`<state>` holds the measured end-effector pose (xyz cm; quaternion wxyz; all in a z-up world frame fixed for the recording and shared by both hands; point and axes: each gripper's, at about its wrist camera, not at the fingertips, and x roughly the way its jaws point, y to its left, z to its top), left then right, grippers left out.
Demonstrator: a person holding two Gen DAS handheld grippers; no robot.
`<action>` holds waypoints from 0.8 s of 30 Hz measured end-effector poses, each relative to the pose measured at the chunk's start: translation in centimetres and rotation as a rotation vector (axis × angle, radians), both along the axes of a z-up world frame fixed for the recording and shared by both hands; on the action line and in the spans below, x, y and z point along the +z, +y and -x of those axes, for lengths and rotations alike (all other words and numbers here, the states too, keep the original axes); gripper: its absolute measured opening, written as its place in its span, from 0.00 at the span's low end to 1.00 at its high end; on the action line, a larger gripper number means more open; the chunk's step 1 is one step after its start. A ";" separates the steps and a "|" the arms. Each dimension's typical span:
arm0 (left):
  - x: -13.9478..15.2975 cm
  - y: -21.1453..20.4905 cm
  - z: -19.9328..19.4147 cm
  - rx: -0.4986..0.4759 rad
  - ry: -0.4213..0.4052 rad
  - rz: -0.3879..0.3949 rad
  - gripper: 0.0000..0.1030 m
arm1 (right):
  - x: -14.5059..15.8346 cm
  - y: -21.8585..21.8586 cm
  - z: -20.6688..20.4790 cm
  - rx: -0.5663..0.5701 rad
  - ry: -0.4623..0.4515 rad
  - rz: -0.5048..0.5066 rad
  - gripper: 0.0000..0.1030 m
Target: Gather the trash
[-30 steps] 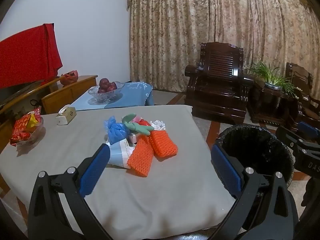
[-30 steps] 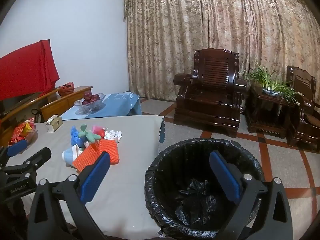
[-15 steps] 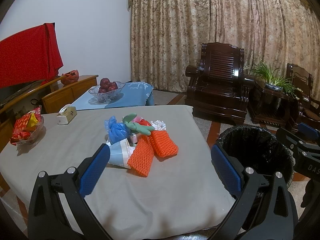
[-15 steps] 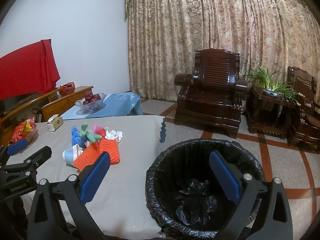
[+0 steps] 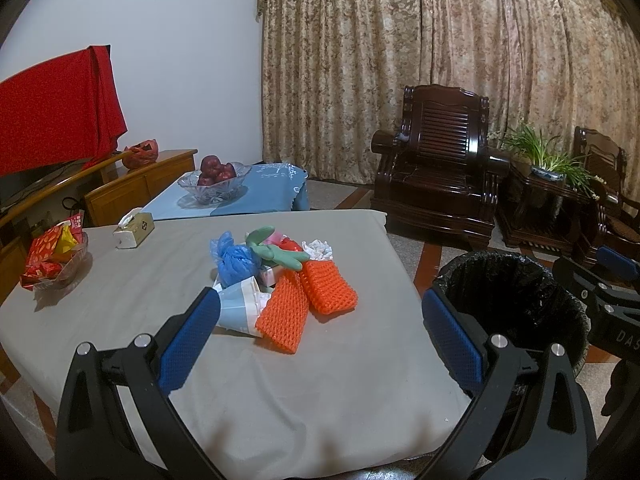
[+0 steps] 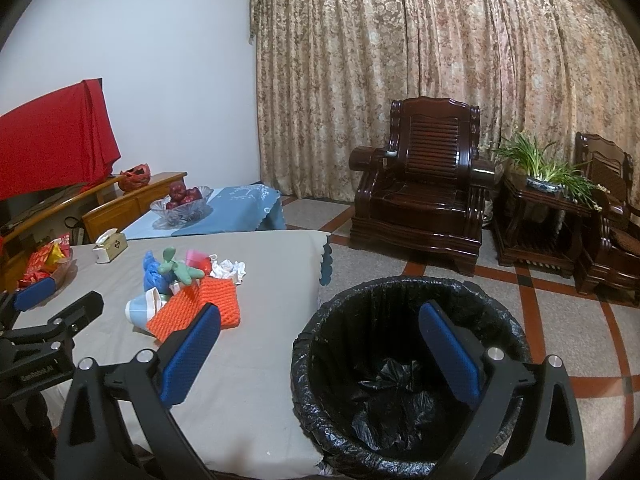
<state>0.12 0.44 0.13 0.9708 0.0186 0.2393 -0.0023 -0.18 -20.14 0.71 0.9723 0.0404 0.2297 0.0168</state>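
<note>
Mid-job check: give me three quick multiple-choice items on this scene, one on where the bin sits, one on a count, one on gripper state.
1. The black-lined bin stands:
A. on the table
B. on the floor beside the grey table
C. under the armchair

2. Orange foam nets in the trash pile:
A. one
B. two
C. four

3. The left gripper and right gripper are:
A. both open, holding nothing
B. both shut on trash
C. one open, one shut

Answers: 1 B, its rim sits below the table edge; 2 B, two nets lie side by side; 3 A, wide gaps separate the blue pads.
</note>
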 end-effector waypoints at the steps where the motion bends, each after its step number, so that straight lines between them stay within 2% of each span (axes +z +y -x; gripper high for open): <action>1: 0.0 0.0 0.0 0.000 0.001 0.000 0.95 | 0.0 0.0 0.0 0.000 0.000 0.000 0.94; 24: 0.0 0.0 0.0 0.000 0.001 0.000 0.95 | -0.1 -0.2 0.0 0.000 0.000 -0.003 0.94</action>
